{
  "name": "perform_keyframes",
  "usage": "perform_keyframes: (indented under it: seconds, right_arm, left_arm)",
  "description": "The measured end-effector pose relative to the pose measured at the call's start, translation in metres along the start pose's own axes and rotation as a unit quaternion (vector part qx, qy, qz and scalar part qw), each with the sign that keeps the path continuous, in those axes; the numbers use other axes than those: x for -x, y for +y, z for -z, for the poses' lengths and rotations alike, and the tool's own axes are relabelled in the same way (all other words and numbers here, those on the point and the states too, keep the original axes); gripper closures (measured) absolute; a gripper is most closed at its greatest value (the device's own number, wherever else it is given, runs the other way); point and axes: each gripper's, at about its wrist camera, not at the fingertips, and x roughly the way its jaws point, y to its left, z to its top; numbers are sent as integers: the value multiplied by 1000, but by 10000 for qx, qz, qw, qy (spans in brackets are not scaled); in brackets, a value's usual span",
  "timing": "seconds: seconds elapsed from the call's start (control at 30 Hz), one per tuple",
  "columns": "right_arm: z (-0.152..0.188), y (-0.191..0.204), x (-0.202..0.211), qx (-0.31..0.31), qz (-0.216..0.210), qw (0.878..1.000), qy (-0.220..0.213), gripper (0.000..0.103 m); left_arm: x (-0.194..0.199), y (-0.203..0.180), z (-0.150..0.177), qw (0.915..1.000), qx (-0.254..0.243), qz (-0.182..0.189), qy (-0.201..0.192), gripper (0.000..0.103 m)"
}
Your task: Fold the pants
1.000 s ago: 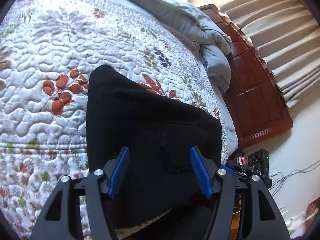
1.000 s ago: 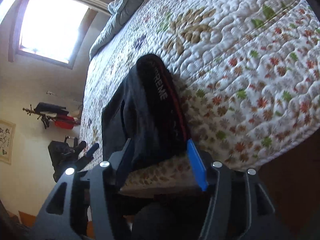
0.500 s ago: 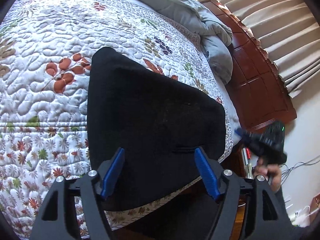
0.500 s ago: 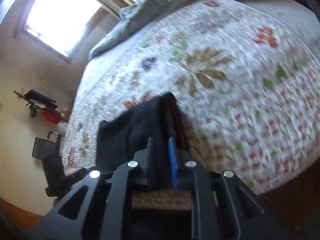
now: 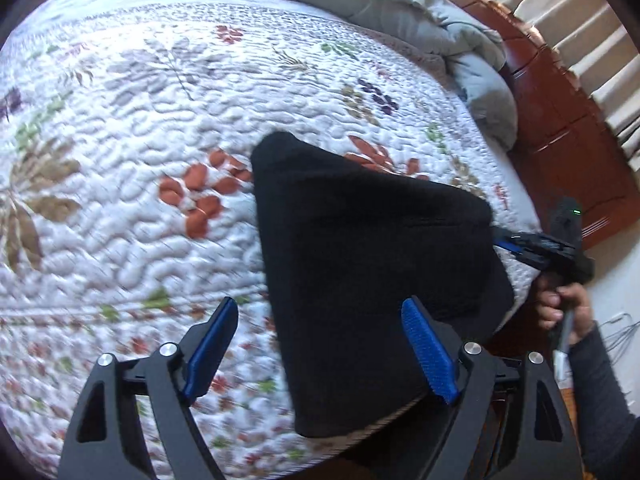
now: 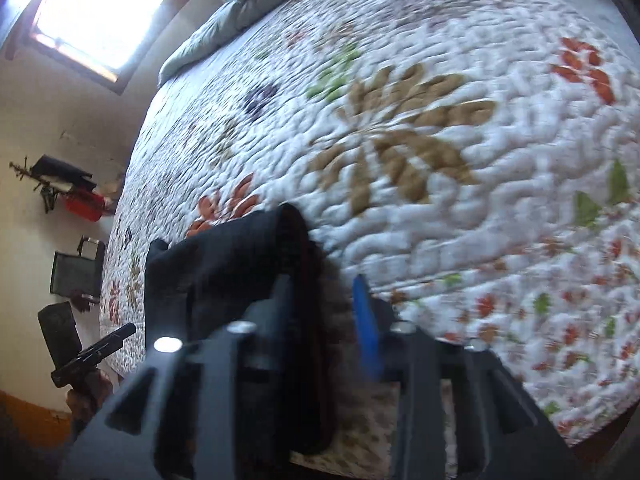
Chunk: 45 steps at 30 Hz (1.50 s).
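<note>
The black pants (image 5: 372, 268) lie folded into a compact stack near the edge of the quilted bed (image 5: 140, 140). My left gripper (image 5: 320, 352) is open and empty, above the stack's near left part, its right finger over the cloth. In the left wrist view my right gripper (image 5: 532, 246) shows at the stack's right edge, held by a hand. In the right wrist view the pants (image 6: 240, 264) are seen edge-on, and my right gripper (image 6: 324, 312) is partly open around the stack's thick edge, its left finger against the cloth.
A grey comforter (image 5: 440, 40) is bunched at the head of the bed by the red-brown wooden headboard (image 5: 560, 120). A bright window (image 6: 108, 12) and wall clutter (image 6: 68, 188) lie beyond the bed. The other handheld gripper (image 6: 92, 356) shows at the lower left.
My left gripper has drifted left and back off the stack. My right gripper closed half a second ago and has now opened partly beside the stack's edge.
</note>
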Motion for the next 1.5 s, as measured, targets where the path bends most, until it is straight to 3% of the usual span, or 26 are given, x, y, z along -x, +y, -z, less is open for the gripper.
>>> perform_keyframes:
  seconds: [0.03, 0.07, 0.1, 0.17, 0.2, 0.37, 0.57, 0.77, 0.93, 1.1, 1.2, 1.27, 1.37, 1.43, 1.47, 1.5]
  right_arm:
    - [2, -6, 5, -86, -59, 9999, 33, 67]
    - [3, -9, 10, -146, -181, 9997, 87, 57]
    - [4, -11, 13, -183, -300, 9993, 111, 37]
    - [6, -11, 18, -207, -438, 9988, 108, 14]
    - [8, -9, 19, -192, -501, 9985, 145, 12]
    - [9, 9, 5, -123, -585, 9959, 676, 10]
    - [10, 22, -27, 189, -434, 9909, 1263, 10]
    - [8, 23, -46, 179, -463, 9876, 1486, 10]
    - [5, 17, -42, 99, -574, 9872, 1484, 10]
    - [7, 4, -33, -27, -707, 9872, 1430, 10]
    - [8, -1, -32, -170, -923, 9859, 1385, 10]
    - [11, -7, -35, -325, -1160, 9825, 1423, 9]
    - [13, -6, -42, -259, -1167, 9820, 1459, 4]
    - [11, -3, -42, -201, -1273, 9805, 1484, 4]
    - [11, 1, -43, -115, -1290, 9799, 1515, 5]
    - [9, 2, -43, 58, -1064, 9831, 1492, 7]
  left_arm:
    - [0, 1, -2, 10000, -28, -82, 9, 19]
    - [1, 1, -6, 9998, -66, -173, 8, 19]
    - [1, 1, -8, 9996, -111, -250, 0, 18]
    - [0, 2, -12, 9995, -151, -283, 11, 17]
    - [0, 3, -14, 9994, -157, -294, 24, 17]
    - [-7, 7, -19, 9981, -233, -524, 232, 15]
    - [-23, 17, -24, 9977, -126, -414, 515, 13]
    - [-44, 41, -27, 9927, 580, 358, 996, 13]
    - [-55, 69, -23, 9765, 1260, 1249, 1226, 13]
    - [-59, 87, -18, 9602, 1743, 1840, 1173, 13]
    - [-68, 85, -19, 9520, 1782, 2143, 1262, 13]
    - [-74, 81, -18, 9522, 1719, 2159, 1309, 12]
    - [-74, 76, -18, 9531, 1709, 2114, 1328, 11]
    - [-74, 64, -18, 9421, 1717, 2469, 1486, 13]
    - [-74, 57, -16, 9423, 1620, 2492, 1543, 16]
    - [-74, 52, -16, 9504, 1474, 2265, 1538, 16]
